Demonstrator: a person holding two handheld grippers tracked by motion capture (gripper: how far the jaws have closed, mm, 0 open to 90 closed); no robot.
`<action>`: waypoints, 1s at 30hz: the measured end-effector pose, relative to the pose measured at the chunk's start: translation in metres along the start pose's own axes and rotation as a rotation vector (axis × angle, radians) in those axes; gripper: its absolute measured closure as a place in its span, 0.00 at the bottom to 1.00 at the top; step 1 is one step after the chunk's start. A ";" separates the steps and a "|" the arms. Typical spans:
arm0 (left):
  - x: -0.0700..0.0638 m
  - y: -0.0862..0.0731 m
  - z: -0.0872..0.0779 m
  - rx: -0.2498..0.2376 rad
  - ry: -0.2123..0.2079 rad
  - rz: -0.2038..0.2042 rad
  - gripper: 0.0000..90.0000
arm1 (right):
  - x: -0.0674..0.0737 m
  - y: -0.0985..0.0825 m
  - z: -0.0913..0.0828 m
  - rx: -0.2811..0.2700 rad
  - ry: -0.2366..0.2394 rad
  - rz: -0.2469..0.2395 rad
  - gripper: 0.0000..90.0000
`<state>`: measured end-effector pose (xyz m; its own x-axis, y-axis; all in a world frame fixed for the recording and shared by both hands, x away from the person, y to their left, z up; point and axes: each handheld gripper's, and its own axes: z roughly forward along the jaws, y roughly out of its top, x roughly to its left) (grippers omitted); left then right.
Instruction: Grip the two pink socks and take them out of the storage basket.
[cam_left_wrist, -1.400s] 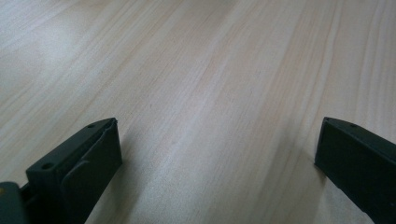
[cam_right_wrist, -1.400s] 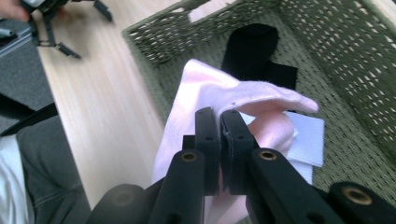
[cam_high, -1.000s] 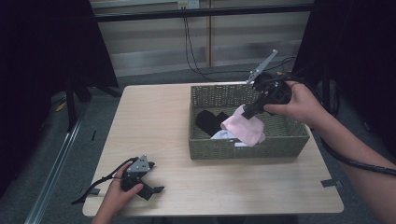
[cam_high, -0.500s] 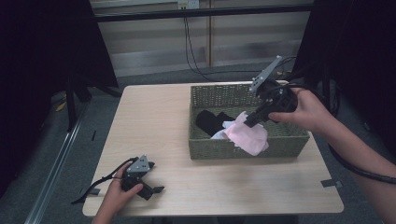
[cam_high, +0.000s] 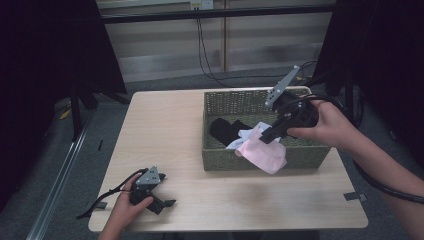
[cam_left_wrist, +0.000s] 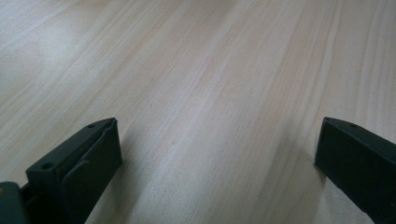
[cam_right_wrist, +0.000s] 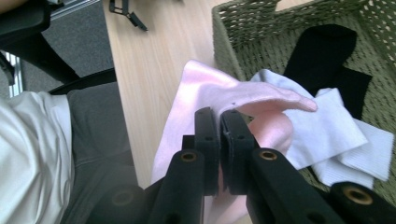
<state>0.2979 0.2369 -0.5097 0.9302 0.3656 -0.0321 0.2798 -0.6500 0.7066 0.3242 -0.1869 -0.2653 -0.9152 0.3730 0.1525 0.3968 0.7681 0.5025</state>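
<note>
A pale wooden table (cam_high: 165, 130) carries a rectangular olive-green woven basket (cam_high: 225, 160) at its right side, with laundry inside. Over the basket's near wall hangs a soft pink cloth (cam_high: 264, 154), pinched at its upper edge by the right gripper (cam_high: 266, 136), whose two black jaws are pressed together on a fold of the fabric, as the right gripper view (cam_right_wrist: 219, 122) confirms. The cloth appears to be mid-lift: half clear of the basket, its lower part draped over the rim toward the person. Beneath it lie a white folded sock or cloth (cam_right_wrist: 345, 140) and a black sock (cam_right_wrist: 322, 49) on the basket floor. At the table's near left corner, the left gripper (cam_high: 167, 203) rests on the bare wood, jaws spread wide apart and empty. The step in hand looks like pulling the pink cloth out of the basket; the next move calls for carrying it clear of the rim and setting it down on open tabletop without snagging the white piece.
</note>
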 end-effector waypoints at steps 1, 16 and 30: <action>0.000 0.000 0.000 0.000 0.000 0.000 0.00 | 0.001 0.000 0.001 -0.006 0.006 -0.010 0.96; 0.000 0.000 0.000 -0.001 0.001 0.000 0.00 | 0.018 -0.002 0.025 0.020 0.058 -0.058 0.96; 0.000 0.000 0.000 -0.002 0.000 -0.002 0.00 | 0.019 -0.006 0.052 0.044 0.086 -0.067 0.96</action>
<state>0.2977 0.2368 -0.5098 0.9295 0.3672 -0.0333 0.2814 -0.6482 0.7076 0.3084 -0.1576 -0.3099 -0.9417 0.2756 0.1931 0.3355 0.8127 0.4764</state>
